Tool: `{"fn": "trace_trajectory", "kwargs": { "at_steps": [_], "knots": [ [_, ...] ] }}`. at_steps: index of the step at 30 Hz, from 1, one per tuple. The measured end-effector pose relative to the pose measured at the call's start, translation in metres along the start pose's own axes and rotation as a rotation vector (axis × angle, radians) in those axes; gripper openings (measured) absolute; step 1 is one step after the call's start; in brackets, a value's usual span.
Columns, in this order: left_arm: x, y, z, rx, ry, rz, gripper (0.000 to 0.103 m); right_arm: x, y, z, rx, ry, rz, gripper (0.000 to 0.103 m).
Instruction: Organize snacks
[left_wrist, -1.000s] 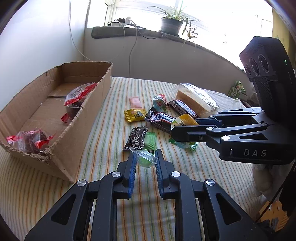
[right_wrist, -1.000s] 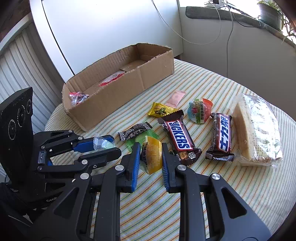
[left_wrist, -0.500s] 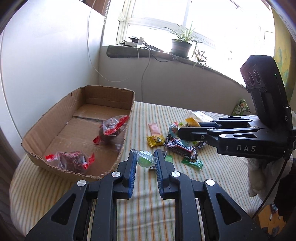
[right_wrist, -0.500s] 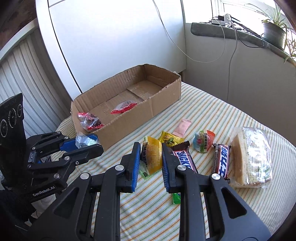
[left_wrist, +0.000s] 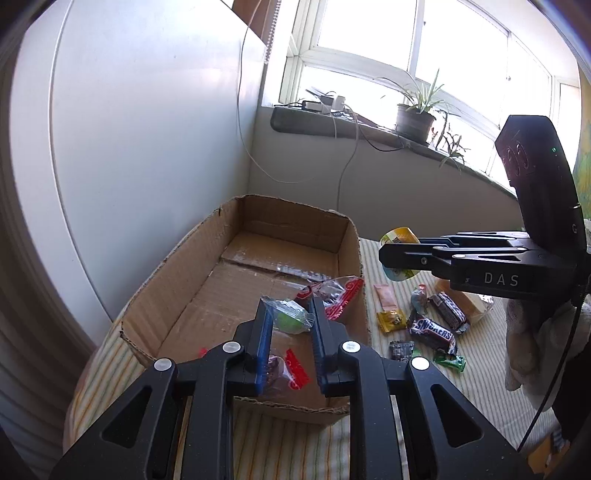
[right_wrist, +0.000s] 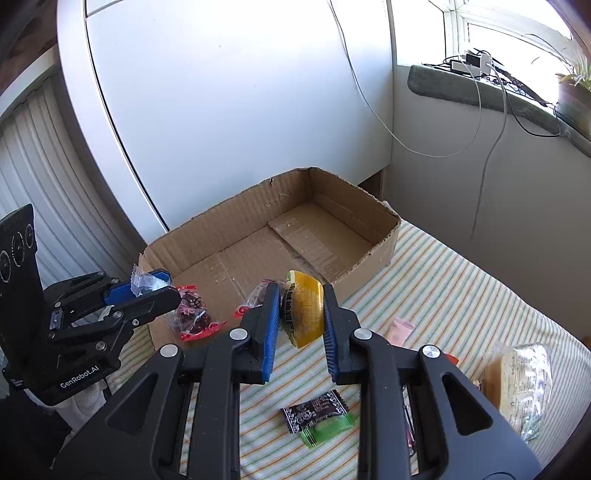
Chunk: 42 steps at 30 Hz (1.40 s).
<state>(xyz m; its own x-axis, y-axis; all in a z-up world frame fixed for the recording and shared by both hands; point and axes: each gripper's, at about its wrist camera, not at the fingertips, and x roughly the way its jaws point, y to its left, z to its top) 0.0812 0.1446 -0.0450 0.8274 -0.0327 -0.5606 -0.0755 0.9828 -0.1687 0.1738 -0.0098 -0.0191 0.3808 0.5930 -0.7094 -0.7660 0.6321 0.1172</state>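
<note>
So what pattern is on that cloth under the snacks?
The tablecloth has thin orange and green stripes on cream, clearest in the right wrist view.

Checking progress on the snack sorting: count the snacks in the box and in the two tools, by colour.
Red snacks: 2
Green snack: 1
Yellow snack: 1
Total: 4

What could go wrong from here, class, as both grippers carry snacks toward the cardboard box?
1. The left gripper pinches only the thin clear wrapper of the green candy; it might slip out.
2. The right gripper holds the yellow packet near the box wall; released there, it may land on the striped cloth.
</note>
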Motion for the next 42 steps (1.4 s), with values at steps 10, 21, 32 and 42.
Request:
{"fn": "trace_trajectory", "kwargs": {
  "at_steps": [10, 21, 32, 42],
  "knots": [
    [0.014, 0.022, 0.011, -0.022, 0.008, 0.036, 0.018, 0.047, 0.008, 0.03, -0.012, 0.035, 0.016, 0.022],
    [0.018, 0.031, 0.014, -0.023, 0.015, 0.048, 0.018, 0.076, 0.011, 0.037, -0.022, 0.07, 0.033, 0.023],
    [0.012, 0.026, 0.013, -0.018, 0.005, 0.065, 0.031, 0.062, 0.01, 0.038, -0.027, 0.021, 0.0, 0.062],
    [-0.005, 0.007, 0.011, -0.009, -0.018, 0.038, 0.031, 0.021, -0.006, 0.019, -0.014, -0.008, -0.037, 0.07]
  ]
}}
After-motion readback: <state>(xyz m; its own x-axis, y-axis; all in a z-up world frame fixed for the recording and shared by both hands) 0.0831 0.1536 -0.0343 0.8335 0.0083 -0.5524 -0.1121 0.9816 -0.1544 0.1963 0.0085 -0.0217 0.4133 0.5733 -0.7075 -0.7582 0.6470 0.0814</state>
